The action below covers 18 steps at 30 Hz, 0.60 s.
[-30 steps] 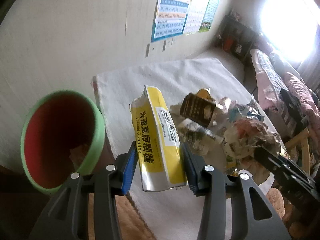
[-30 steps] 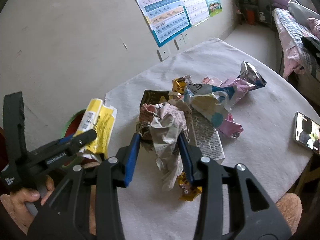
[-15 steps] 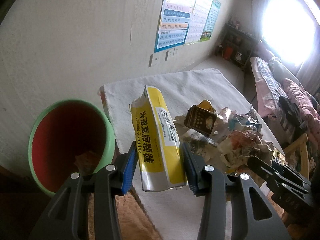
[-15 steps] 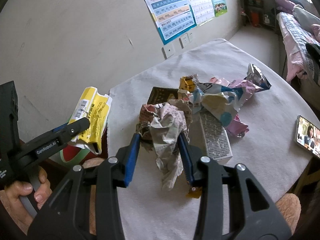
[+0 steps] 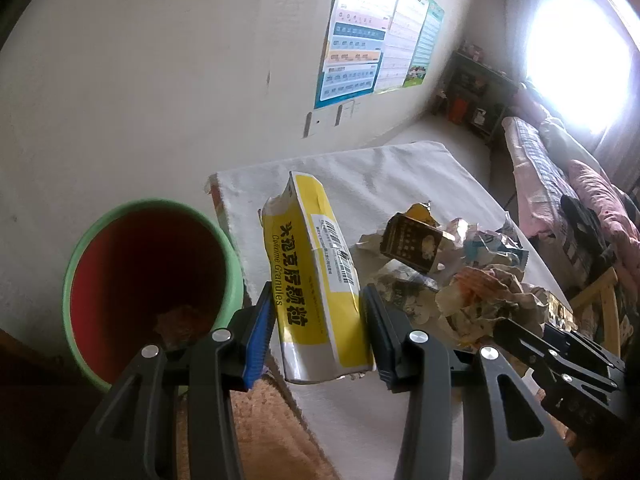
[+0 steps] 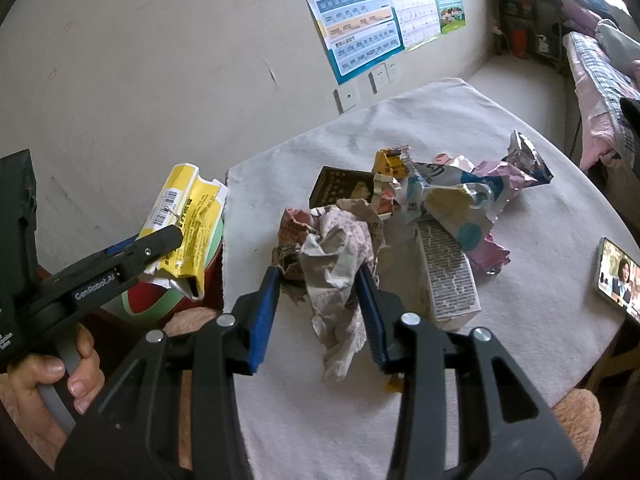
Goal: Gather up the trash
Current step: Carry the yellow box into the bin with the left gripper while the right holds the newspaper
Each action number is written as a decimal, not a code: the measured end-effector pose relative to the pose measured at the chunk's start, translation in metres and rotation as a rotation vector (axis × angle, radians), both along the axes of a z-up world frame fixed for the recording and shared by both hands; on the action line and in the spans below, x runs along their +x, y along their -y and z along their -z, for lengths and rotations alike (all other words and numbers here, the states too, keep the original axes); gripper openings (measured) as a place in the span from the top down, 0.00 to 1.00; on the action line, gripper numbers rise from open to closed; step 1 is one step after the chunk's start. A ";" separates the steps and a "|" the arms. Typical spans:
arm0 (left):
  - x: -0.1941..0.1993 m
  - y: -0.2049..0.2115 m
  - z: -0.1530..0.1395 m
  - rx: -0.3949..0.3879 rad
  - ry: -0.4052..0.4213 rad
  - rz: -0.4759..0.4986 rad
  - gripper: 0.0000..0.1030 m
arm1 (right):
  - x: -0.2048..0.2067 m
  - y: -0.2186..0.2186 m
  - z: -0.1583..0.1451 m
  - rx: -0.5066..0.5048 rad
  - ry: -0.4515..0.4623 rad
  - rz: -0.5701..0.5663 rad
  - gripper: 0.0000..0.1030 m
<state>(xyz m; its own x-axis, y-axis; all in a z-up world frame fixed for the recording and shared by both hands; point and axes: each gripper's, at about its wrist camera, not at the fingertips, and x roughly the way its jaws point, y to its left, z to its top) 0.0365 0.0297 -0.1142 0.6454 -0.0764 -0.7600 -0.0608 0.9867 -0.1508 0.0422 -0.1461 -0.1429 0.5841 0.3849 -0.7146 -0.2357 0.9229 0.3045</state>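
Note:
My left gripper (image 5: 318, 320) is shut on a yellow and white medicine box (image 5: 316, 280), held over the table's left edge beside the bin. The same yellow box (image 6: 188, 220) shows at the left of the right wrist view, in the left gripper (image 6: 176, 260), above the bin. A green bin (image 5: 100, 240) with a red inside stands on the floor to the left, with some scrap at its bottom. My right gripper (image 6: 318, 296) is shut on a crumpled newspaper wad (image 6: 336, 256), lifted just above the white table cloth (image 6: 500, 340).
A trash pile lies mid-table: a dark box (image 6: 340, 188), foil snack wrappers (image 6: 460, 196) and a long printed carton (image 6: 446, 276). A phone (image 6: 618, 276) rests at the table's right edge. A hand (image 6: 52, 380) grips the left tool. A bed (image 5: 568, 184) stands at right.
The left wrist view has drifted so the green bin sits more fully in sight and the wall posters higher. Both grips are unchanged.

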 end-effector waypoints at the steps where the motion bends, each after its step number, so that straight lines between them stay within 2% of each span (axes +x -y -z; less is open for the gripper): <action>1: 0.000 -0.001 0.000 -0.001 -0.002 -0.003 0.60 | 0.000 -0.001 0.000 -0.001 -0.001 -0.002 0.62; 18: -0.002 -0.014 0.000 -0.016 0.007 -0.024 0.60 | -0.002 -0.014 -0.001 -0.017 -0.005 -0.029 0.62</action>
